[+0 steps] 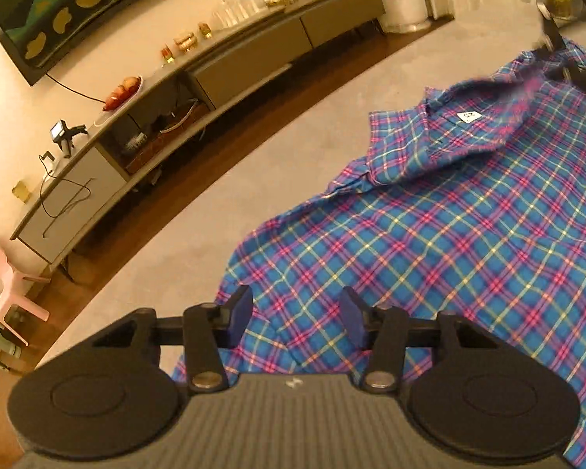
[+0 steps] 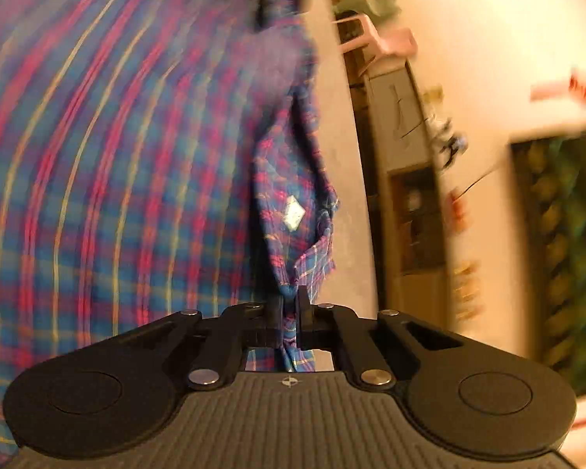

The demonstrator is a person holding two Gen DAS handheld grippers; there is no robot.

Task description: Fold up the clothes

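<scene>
My left gripper (image 1: 295,318) hangs with its jaws wide apart, holding nothing, above the hem of the plaid shirt (image 1: 441,234), which lies spread on the beige carpet (image 1: 222,211) toward two o'clock. My right gripper (image 2: 291,305) is clamped on a fold of the shirt's fabric near its collar (image 2: 293,203) at twelve o'clock; that view is motion-blurred.

1. We've got a shirt (image 1: 449,242) in blue plaid, crossed with pink-red and thin yellow lines; its neck label (image 1: 468,116) is white.
2. The surface under it (image 1: 293,129) looks plain beige-grey to us.
3. Left tool (image 1: 295,318) is black with dark blue pads (image 1: 240,314); right tool (image 2: 289,305) is all black.
4. The stool (image 1: 11,285) is pale pink.
5. The long counter (image 1: 254,45) is grey-brown, with orange and red fruit (image 1: 123,88) on it.
</scene>
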